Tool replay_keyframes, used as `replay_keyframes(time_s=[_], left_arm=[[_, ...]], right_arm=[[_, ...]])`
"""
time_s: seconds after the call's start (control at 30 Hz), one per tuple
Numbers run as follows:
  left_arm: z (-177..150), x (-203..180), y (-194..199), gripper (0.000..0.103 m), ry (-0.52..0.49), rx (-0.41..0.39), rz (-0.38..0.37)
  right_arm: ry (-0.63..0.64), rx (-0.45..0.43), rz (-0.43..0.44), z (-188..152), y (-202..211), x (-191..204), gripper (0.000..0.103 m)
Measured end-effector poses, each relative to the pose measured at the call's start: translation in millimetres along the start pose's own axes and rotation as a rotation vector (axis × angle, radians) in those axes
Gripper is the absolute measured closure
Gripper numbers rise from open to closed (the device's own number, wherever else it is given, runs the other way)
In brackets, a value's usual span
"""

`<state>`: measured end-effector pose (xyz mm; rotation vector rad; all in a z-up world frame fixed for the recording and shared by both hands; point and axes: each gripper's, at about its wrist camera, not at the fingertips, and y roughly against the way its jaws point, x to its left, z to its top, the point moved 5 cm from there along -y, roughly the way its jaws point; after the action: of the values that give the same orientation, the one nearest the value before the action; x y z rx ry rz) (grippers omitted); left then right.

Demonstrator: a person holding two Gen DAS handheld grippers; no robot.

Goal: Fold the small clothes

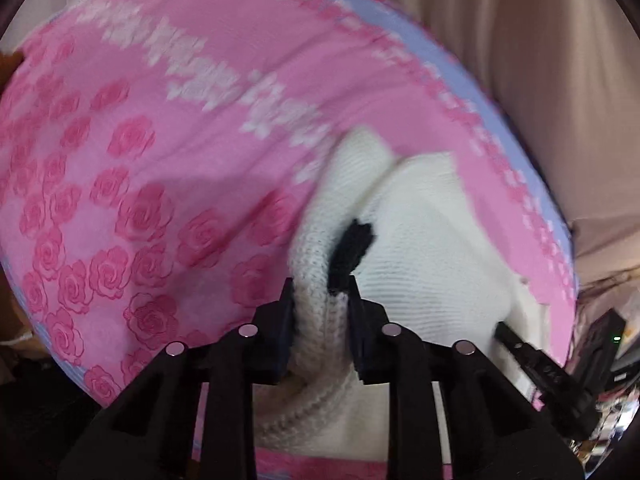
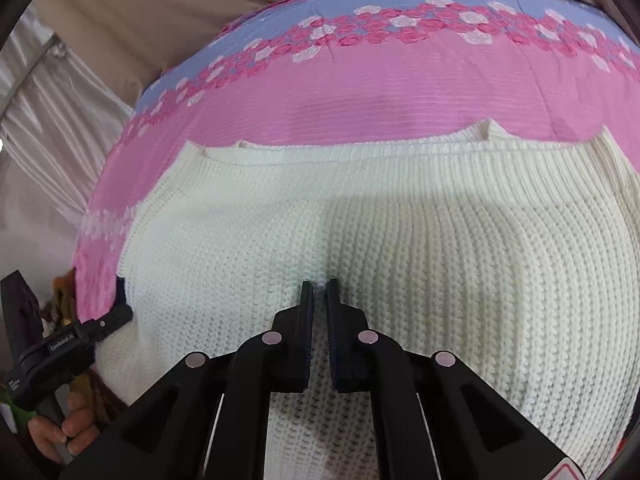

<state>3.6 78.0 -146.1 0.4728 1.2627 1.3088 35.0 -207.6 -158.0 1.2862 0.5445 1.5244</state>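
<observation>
A cream knit sweater [image 2: 400, 232] lies on a pink rose-patterned sheet [image 2: 360, 96]. In the right wrist view my right gripper [image 2: 319, 284] is shut on a pinch of the sweater's knit near its middle. In the left wrist view my left gripper [image 1: 320, 284] is shut on a bunched edge of the sweater [image 1: 420, 240] with a black patch [image 1: 352, 248], lifted off the sheet [image 1: 140, 160]. The left gripper also shows at the sweater's left edge in the right wrist view [image 2: 116, 312]. The right gripper shows at the far side in the left wrist view [image 1: 508, 336].
Beige curtains [image 1: 540, 60] hang behind the bed. A white drape [image 2: 44, 120] hangs at the left. The sheet has a lilac border with roses [image 2: 400, 4]. A hand [image 2: 52, 428] holds the left gripper's handle. Clutter lies past the bed's edge [image 1: 616, 400].
</observation>
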Motion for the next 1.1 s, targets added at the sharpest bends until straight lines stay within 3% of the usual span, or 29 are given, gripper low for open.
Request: replay_keyframes(time_s=[0.1,0.23,0.37,0.5,0.57,0.6,0.67,0.7,0.73,0.8,0.93,1.03,1.07,1.1], left_arm=[[-3,-62,37,0.083,-0.156,-0.059,-0.080],[-28,-161,67,0.084,-0.391,-0.064,-0.221],[-87,-250,40,0.083,-0.632,0.055,-0.293],[-151,-273,-31,0.075,-0.747,0.260,-0.227],[-166,-266,-49,0.070,-0.723,0.331,-0.160],[-167,-262,-47,0.064,-0.703,0.338,-0.174],[-154,-255,-28,0.027,-0.663,0.258,-0.191],[-142,-249,-15,0.022,-0.633,0.195,-0.188],[-129,-245,-8,0.019,-0.609,0.161,-0.192],[-107,-230,0,0.019,-0.557,0.120,-0.164],[-87,-184,0,0.019,-0.470,0.100,-0.066],[-88,-148,2,0.019,-0.401,0.128,-0.042],[-88,-145,1,0.019,-0.382,0.130,-0.040],[-85,-139,4,0.019,-0.364,0.125,-0.038]], right_arm=[[-0.026,-0.052,0.027,-10,30,-11,0.090],[-0.093,-0.110,0.047,-28,72,-43,0.085],[-0.202,-0.167,0.046,-49,108,-88,0.075],[-0.271,-0.189,0.002,-66,123,-125,0.071],[-0.313,-0.191,0.001,-74,129,-137,0.071],[-0.321,-0.197,0.007,-75,133,-140,0.069],[-0.318,-0.220,0.018,-74,143,-139,0.056],[-0.320,-0.232,0.033,-72,147,-137,0.042],[-0.324,-0.235,0.061,-69,148,-134,0.033],[-0.340,-0.206,0.123,-61,141,-125,0.029],[-0.355,-0.072,0.200,-46,106,-102,0.028],[-0.329,0.021,0.183,-42,81,-80,0.027],[-0.306,0.028,0.171,-43,78,-71,0.030],[-0.265,0.019,0.162,-39,77,-59,0.046]])
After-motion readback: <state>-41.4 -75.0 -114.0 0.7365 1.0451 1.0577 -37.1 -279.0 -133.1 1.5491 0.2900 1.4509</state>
